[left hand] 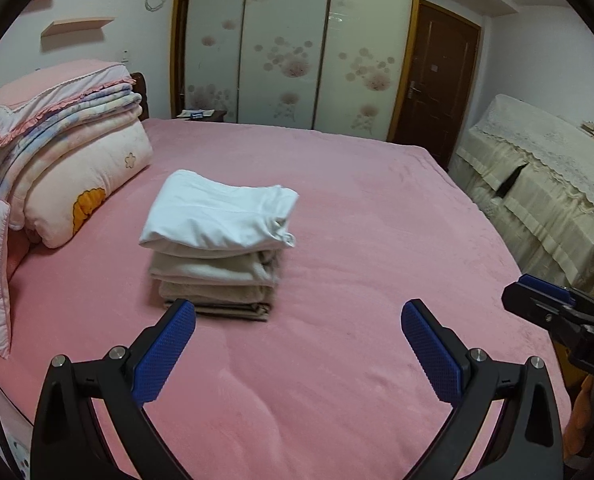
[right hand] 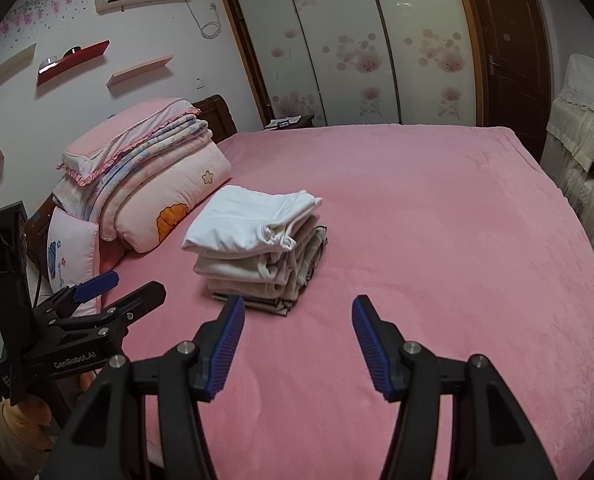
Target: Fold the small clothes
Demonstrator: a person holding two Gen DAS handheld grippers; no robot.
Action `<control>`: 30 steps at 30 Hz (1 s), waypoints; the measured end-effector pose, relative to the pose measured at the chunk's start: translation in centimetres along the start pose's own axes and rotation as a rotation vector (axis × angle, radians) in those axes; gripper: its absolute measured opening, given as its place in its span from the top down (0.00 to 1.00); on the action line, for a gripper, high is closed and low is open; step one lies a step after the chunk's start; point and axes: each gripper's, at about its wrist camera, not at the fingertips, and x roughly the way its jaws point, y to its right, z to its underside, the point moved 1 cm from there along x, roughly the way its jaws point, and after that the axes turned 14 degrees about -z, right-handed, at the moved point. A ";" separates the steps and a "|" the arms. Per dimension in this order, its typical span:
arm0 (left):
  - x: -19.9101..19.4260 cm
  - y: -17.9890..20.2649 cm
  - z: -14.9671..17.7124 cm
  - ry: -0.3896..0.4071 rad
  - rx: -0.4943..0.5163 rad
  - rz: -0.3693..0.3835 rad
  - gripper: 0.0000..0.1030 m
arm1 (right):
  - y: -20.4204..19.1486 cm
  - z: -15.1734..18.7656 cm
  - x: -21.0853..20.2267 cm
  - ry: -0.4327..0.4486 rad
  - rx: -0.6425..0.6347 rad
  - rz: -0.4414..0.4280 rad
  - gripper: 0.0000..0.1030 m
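Note:
A stack of folded small clothes (left hand: 217,248) sits on the pink bed (left hand: 357,240), with a white garment (left hand: 217,212) on top and cream and beige pieces under it. It also shows in the right wrist view (right hand: 257,248). My left gripper (left hand: 297,320) is open and empty, hovering over the bed just in front of the stack. My right gripper (right hand: 297,312) is open and empty, also in front of the stack. Each gripper shows in the other's view: the right one (left hand: 537,300) at the right edge, the left one (right hand: 125,288) at the left.
A pile of folded pink quilts and pillows (left hand: 65,148) lies at the bed's head on the left. A cloth-covered cabinet (left hand: 545,184) stands right of the bed. A wardrobe (left hand: 297,48) and a brown door (left hand: 437,80) are behind.

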 end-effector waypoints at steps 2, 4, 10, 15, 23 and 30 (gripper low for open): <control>-0.6 0.7 0.5 -0.021 -0.005 0.024 0.01 | 0.2 0.7 -0.9 -0.005 0.004 0.000 0.45; -1.3 1.5 1.1 -0.043 -0.006 0.049 0.01 | 0.4 1.5 -2.1 -0.007 0.010 0.008 0.45; -3.9 3.7 3.1 -0.033 0.001 0.082 0.01 | 1.1 3.7 -4.9 0.007 0.049 0.003 0.45; -6.4 4.6 5.8 -0.002 -0.064 0.064 0.01 | 1.5 6.4 -7.3 0.033 0.081 0.025 0.45; -9.9 6.6 11.0 -0.002 -0.056 0.008 0.01 | 1.8 11.8 -10.9 0.083 0.096 0.110 0.40; -11.5 9.0 14.6 -0.031 0.011 0.003 0.01 | 1.3 15.4 -11.9 0.078 0.096 0.128 0.37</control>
